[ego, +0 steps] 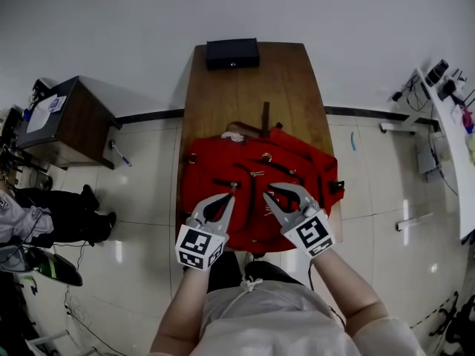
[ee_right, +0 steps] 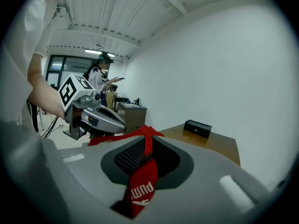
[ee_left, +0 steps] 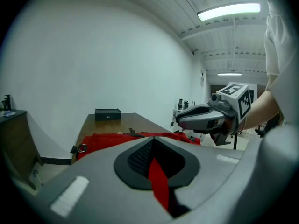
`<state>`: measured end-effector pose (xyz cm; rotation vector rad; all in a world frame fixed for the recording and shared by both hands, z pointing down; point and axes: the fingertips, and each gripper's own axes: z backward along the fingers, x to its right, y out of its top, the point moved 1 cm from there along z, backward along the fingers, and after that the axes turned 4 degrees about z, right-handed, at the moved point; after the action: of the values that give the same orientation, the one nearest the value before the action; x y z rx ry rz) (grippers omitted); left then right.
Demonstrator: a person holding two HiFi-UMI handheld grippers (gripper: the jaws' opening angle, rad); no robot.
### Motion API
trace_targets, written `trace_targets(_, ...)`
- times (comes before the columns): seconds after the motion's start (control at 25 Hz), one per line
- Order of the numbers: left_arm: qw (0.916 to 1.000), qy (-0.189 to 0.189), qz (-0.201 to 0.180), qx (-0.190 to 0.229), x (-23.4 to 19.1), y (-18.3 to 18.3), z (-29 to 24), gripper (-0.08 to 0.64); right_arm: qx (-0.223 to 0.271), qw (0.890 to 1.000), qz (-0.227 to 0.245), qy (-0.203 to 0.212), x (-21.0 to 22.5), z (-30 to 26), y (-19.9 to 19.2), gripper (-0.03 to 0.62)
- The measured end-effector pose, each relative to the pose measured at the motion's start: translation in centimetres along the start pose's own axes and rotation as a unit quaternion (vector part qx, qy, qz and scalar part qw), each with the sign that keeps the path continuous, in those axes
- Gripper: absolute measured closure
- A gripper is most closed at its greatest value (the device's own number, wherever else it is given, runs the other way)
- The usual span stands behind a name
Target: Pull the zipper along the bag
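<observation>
A red bag (ego: 297, 170) lies across the near end of a wooden table (ego: 252, 87), with several dark zipper lines and metal pulls on top. My left gripper (ego: 231, 193) rests on the bag's left half, its jaws shut on a narrow red strip (ee_left: 159, 181) of the bag. My right gripper (ego: 269, 196) sits beside it on the bag's middle. It is shut on a red pull tab (ee_right: 140, 190) with white print, and the fabric rises to a peak (ee_right: 147, 129) ahead of the jaws. The two grippers' tips are a short gap apart.
A black box (ego: 232, 53) stands at the table's far end. A dark cabinet (ego: 70, 121) stands on the tiled floor at the left, with a seated person (ego: 44, 217) near it. A white desk (ego: 454, 147) with cables runs along the right.
</observation>
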<state>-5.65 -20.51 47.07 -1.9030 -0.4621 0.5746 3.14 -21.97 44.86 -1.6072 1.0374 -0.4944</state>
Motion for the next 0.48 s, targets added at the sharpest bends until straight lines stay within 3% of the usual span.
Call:
trace_targets(0.24, 0.9991, -0.032, 0.008, -0.028, -1.3, -0.2, -3.8, 0.552, -0.042, 0.998, -0.002, 0.052, 2.1, -4.0, -3.3, 0.435)
trace_targets(0.36, 0.9979, -0.046, 0.008, -0.046, -1.8, -0.3, -5.1, 0.552, -0.047, 0.992, -0.021, 0.115, 2.4, -5.6, -4.2, 0.402)
trace_targets(0.48, 0.9957, -0.069, 0.005, -0.061, -1.7, -0.3, -6.1, 0.552, -0.056, 0.980, -0.001, 0.192, 1.5, -6.5, -4.6, 0.403)
